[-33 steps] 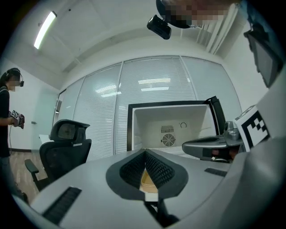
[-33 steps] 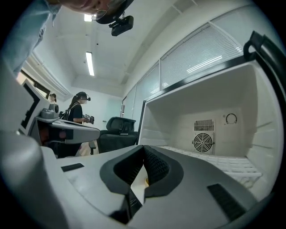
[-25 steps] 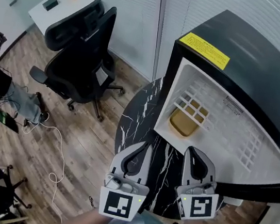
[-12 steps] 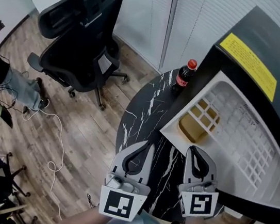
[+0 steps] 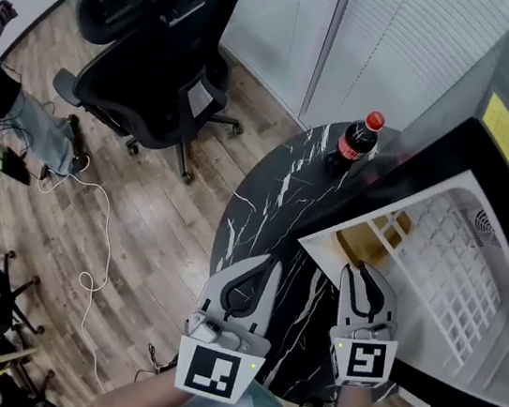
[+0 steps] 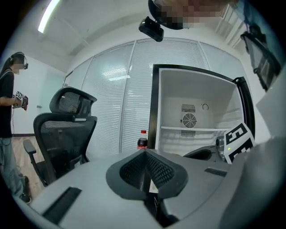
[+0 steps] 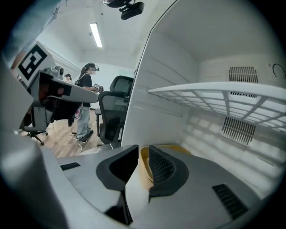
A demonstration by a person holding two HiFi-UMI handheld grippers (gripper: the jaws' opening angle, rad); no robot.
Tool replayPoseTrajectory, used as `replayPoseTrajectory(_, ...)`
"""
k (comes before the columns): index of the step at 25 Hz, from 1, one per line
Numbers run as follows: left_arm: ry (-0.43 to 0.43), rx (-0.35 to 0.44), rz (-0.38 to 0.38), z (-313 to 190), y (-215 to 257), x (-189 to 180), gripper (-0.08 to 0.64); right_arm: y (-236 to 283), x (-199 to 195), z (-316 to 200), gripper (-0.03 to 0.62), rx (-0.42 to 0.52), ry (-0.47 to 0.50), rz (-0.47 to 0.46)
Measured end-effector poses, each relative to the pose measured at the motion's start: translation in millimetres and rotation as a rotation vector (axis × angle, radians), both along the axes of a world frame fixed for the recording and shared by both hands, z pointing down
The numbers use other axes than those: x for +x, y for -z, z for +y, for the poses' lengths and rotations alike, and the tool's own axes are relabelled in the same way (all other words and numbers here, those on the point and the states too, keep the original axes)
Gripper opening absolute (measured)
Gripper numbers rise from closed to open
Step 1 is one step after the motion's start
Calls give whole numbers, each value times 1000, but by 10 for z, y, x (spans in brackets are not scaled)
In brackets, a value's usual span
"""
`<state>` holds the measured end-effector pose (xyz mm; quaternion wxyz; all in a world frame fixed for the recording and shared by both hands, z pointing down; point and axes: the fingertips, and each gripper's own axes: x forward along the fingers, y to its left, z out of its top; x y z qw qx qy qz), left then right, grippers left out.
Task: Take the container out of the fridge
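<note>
The right tongs [image 5: 364, 273] have closed on the fridge [image 5: 462, 144] over the last second: the strip of black desk [image 5: 264, 199] that lay between their tips and the yellow container [image 5: 361, 249] is gone, and the tips now sit at the container's near edge. The head has also swung round, so a cola bottle [image 5: 357, 139] standing on the desk beside the fridge has come into sight.

The container rests on the fridge floor, under the wire shelf [image 7: 214, 96], near the open front. In the right gripper view the tongs are spread a little, with the yellow rim showing in the gap. It looks as if the rim is already between the pads, though it may lie just beyond them.

The left tongs [image 5: 266, 264] are pressed together on nothing and hang over the desk, clear of the fridge.

So the reach seems nearly done. Pinching the rim and drawing the container out is what remains
</note>
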<state>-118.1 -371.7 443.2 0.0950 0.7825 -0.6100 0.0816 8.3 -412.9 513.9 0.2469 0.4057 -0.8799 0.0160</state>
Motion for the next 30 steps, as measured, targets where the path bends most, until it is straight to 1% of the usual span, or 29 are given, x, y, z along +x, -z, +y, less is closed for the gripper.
replayPoseTrajectory(2, 10, -3, 9, -20, -14, -22, 14, -40, -18, -52, 84, 25, 15, 32)
replayPoseTrajectory(4, 13, -11, 8, -26, -34, -40, 14, -109, -28, -66, 83, 24, 35, 74)
replayPoseTrajectory(9, 19, -18, -1, -24, -77, -94, 14, -306, -28, -56, 86, -28, 70, 181)
replayPoseTrajectory(12, 31, -27, 4, -25, -108, -127, 14, -372, -55, -52, 91, -62, 77, 221)
replayPoseTrajectory(16, 33, -39, 3, -23, -139, -135, 14, -456, -32, -99, 91, -34, 106, 246)
replayPoseTrajectory(21, 52, -50, 3, 7, -155, -170, 14, -539, -29, -116, 87, -66, 123, 281)
replayPoseTrajectory(24, 58, -51, 6, 7, -154, -165, 14, -539, -23, -112, 67, -79, 120, 300)
replayPoseTrajectory(30, 70, -43, -3, 24, -121, -176, 14, -540, -50, -75, 43, -81, 147, 284)
